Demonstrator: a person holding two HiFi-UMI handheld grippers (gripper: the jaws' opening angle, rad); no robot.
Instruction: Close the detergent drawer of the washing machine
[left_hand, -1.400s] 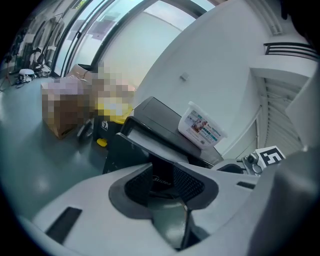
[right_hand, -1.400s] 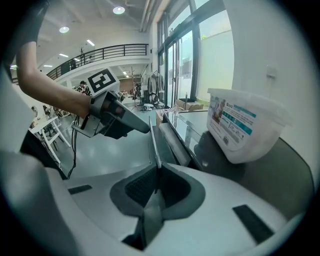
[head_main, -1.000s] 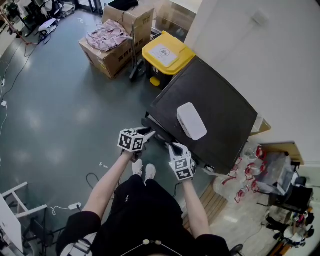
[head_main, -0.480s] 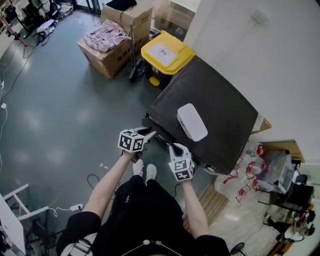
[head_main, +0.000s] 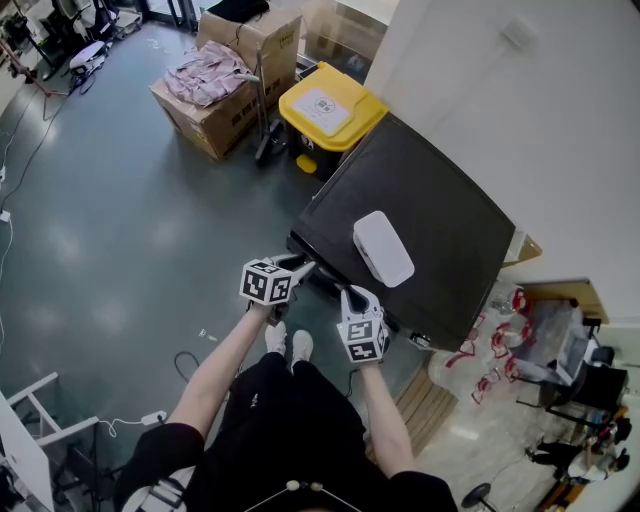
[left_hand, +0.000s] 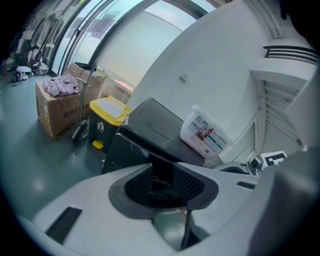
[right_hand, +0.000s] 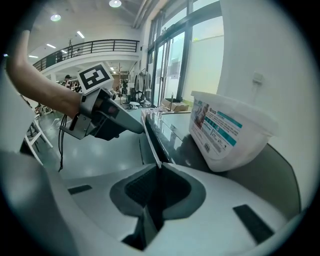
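Observation:
The black washing machine (head_main: 440, 210) carries a white detergent tub (head_main: 383, 247) on its top. Its dark detergent drawer (head_main: 320, 275) juts out a little at the front edge, between my two grippers. My left gripper (head_main: 306, 267) is shut, and its tips rest against the drawer's front face (left_hand: 163, 167), which bears a logo. My right gripper (head_main: 350, 294) is shut on the thin edge of the drawer front (right_hand: 150, 135), which runs into the notch between its jaws (right_hand: 160, 172). The right gripper view also shows the left gripper (right_hand: 107, 120) touching that same edge further along, and the tub (right_hand: 230, 132).
A yellow-lidded bin (head_main: 330, 105) stands against the machine's far side. Beyond it are cardboard boxes (head_main: 215, 85) with clothing on top. A cable (head_main: 185, 360) lies on the grey floor by my feet. Bags and clutter (head_main: 510, 340) fill the right. A white wall runs behind the machine.
The right gripper has tilted slightly at the drawer's edge. Both grippers stay where they were against the machine's front.

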